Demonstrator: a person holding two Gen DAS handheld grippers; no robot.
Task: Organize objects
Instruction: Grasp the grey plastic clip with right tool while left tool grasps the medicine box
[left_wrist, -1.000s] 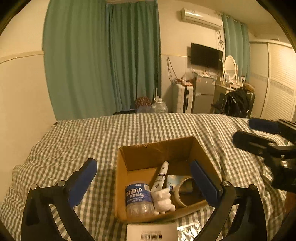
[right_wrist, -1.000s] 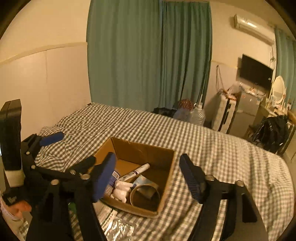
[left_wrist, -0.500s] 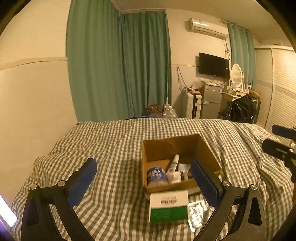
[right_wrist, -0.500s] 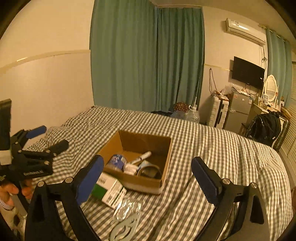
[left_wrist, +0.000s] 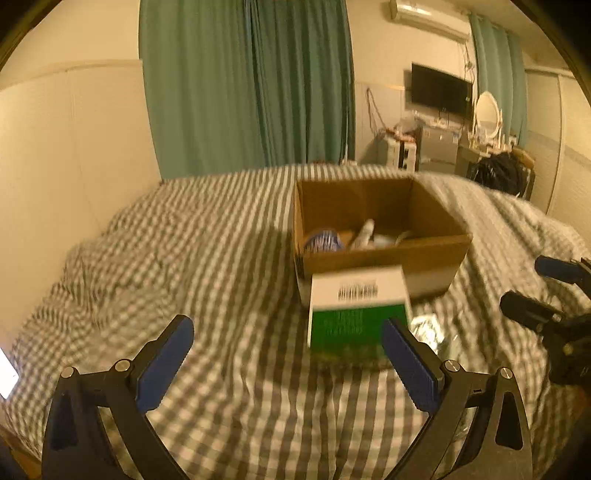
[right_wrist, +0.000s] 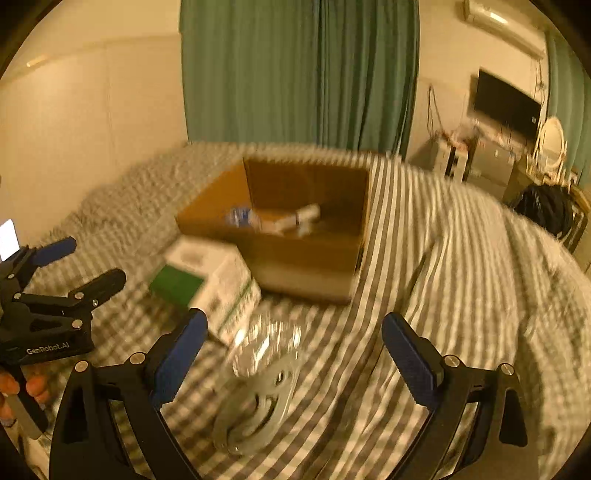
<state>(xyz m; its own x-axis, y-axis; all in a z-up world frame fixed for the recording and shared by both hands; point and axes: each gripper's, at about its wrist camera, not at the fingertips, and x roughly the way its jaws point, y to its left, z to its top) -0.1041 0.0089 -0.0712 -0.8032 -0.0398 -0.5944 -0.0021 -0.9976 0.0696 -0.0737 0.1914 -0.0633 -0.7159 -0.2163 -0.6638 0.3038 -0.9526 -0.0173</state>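
Left wrist view: a green-and-white carton (left_wrist: 356, 314) with a barcode on its white top lies on the checked bedspread (left_wrist: 221, 266), touching the near wall of an open cardboard box (left_wrist: 376, 225). Inside the box sit a blue-labelled bottle (left_wrist: 325, 240) and a white tube (left_wrist: 364, 232); the other contents are too blurred to name. A crinkled foil packet (left_wrist: 430, 328) lies just right of the carton. The left gripper (left_wrist: 286, 365) hovers low over the bedspread in front of the carton with its blue-padded fingers (left_wrist: 164, 363) spread wide and holding nothing; the right-hand pad stands just beside the carton's near right corner.

In the right wrist view the right gripper (right_wrist: 291, 365) is likewise spread wide and empty, above the foil packet (right_wrist: 264, 347) and a flat grey cut-out piece (right_wrist: 255, 410) lying nearer the camera. The carton (right_wrist: 207, 280) rests against the box (right_wrist: 295, 229) on its left. At the left edge a hand (right_wrist: 22, 387) grips the left gripper's handle. Beyond the bed hang green curtains (left_wrist: 251, 85), with a wall television (left_wrist: 441, 90) and an air conditioner (left_wrist: 428, 16) to the right.
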